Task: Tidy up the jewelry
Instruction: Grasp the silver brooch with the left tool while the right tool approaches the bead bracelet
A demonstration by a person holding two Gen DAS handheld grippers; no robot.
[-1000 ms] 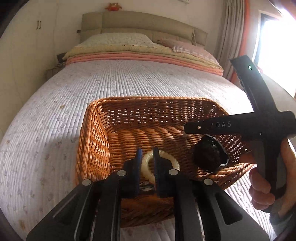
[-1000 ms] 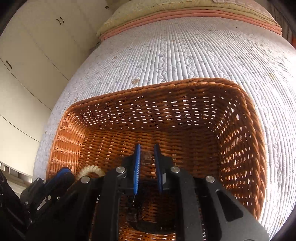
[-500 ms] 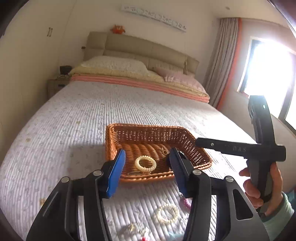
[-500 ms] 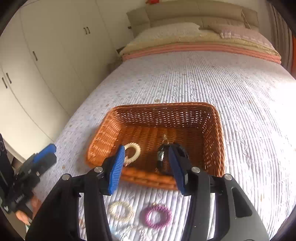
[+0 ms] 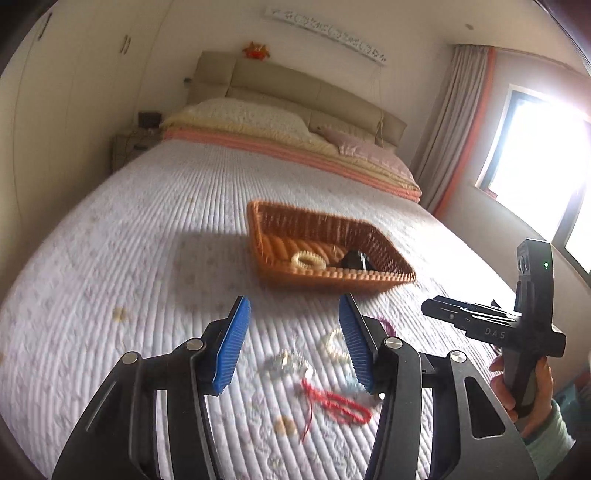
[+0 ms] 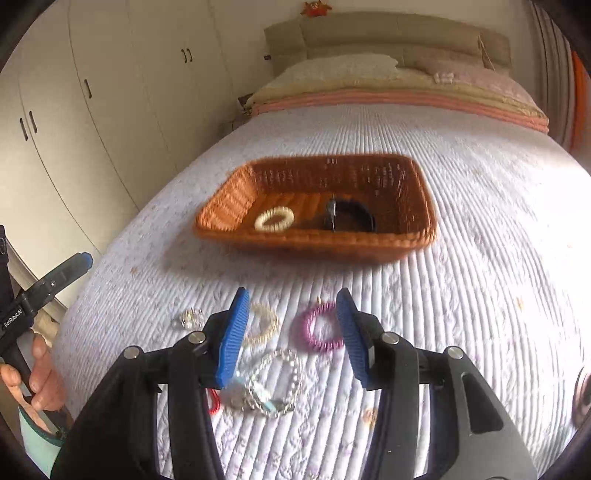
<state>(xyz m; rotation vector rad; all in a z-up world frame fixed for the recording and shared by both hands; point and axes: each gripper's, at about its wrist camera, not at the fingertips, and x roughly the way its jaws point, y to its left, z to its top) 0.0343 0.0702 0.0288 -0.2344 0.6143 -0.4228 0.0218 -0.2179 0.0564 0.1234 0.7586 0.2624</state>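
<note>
An orange wicker basket sits on the bed and holds a cream coil ring and a black bracelet. On the quilt in front of it lie a purple coil ring, a pale pearl bracelet, a clear bead bracelet, a small crystal piece and a red string bracelet. My right gripper is open and empty above them. My left gripper is open and empty too.
The white quilted bed stretches back to pillows and a headboard. White wardrobes stand at the left. A bright window is at the right. The other handheld gripper shows at the right of the left wrist view.
Both grippers let go of their pieces in the basket, opened, and pulled back toward the near edge of the bed. The loose jewelry on the quilt has come into view.
</note>
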